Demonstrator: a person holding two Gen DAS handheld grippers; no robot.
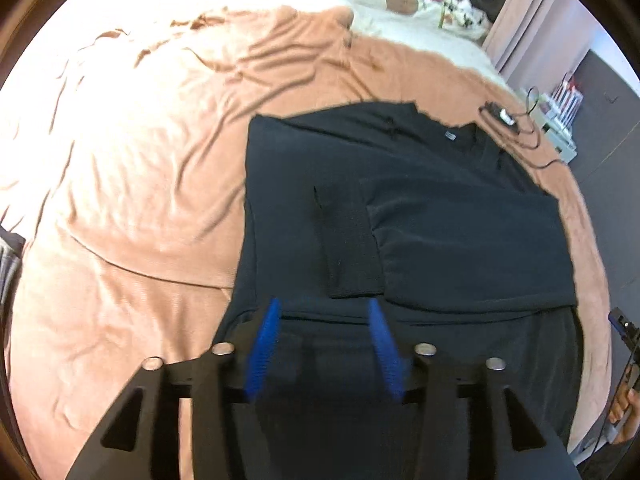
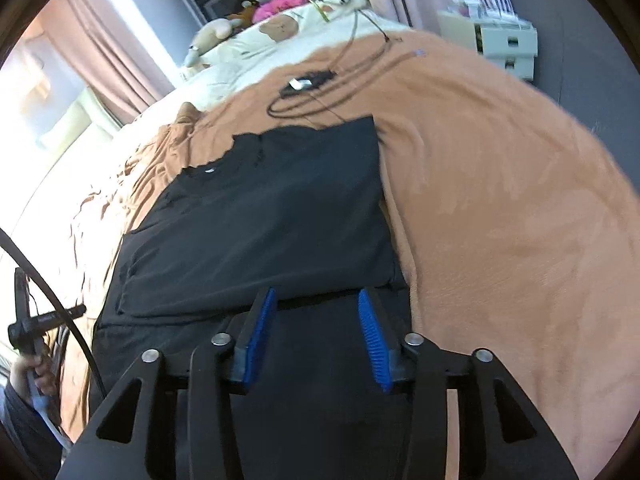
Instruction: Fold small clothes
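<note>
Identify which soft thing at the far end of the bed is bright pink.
The fluffy pink bundle behind the bear-print cream bedding; the plush beside it is beige.

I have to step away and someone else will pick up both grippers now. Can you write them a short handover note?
Left gripper: open, nothing between its blue pads, above the near part of the black shirt.
Right gripper: open, empty, above the shirt's near right side.
Shirt: lies flat on the tan blanket, collar at the far end, beside a black cable.
Done: both sides and a sleeve are folded in over the middle.
Left: the near end looks unfolded; probably bring it up toward the collar, then smooth.
</note>
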